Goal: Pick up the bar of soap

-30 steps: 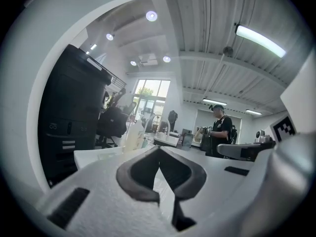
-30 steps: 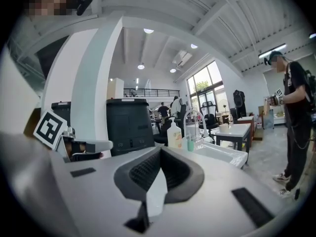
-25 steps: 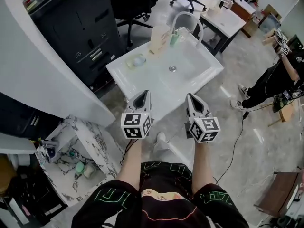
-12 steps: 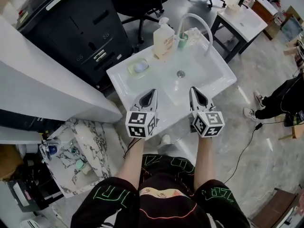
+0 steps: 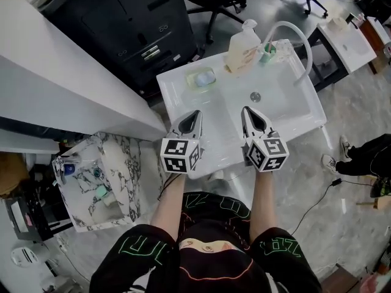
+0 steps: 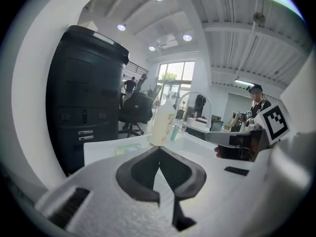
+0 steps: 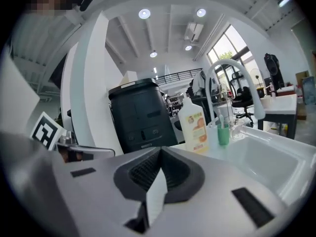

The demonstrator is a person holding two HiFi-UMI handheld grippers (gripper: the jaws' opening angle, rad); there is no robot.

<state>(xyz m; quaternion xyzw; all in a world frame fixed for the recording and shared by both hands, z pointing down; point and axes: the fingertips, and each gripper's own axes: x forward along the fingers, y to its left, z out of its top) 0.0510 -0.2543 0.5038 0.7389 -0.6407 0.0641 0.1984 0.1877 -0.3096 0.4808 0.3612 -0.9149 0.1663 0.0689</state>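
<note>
**Status.** Both tools hover over the near rim of the sink. The left tool has its jaws pressed together with nothing between them. The right tool is likewise fully closed and empty. The bar of soap lies in a green soap dish on the sink's back-left corner, well apart from both tools and near the detergent bottle.

**Hazards.**
- Closed jaws cannot straddle the bar. An approach without opening them would likely push the soap off the dish or into the basin.
- The soap is probably slippery. Too firm a squeeze may eject it.
- A reach from the right risks tipping the bottle.
</note>
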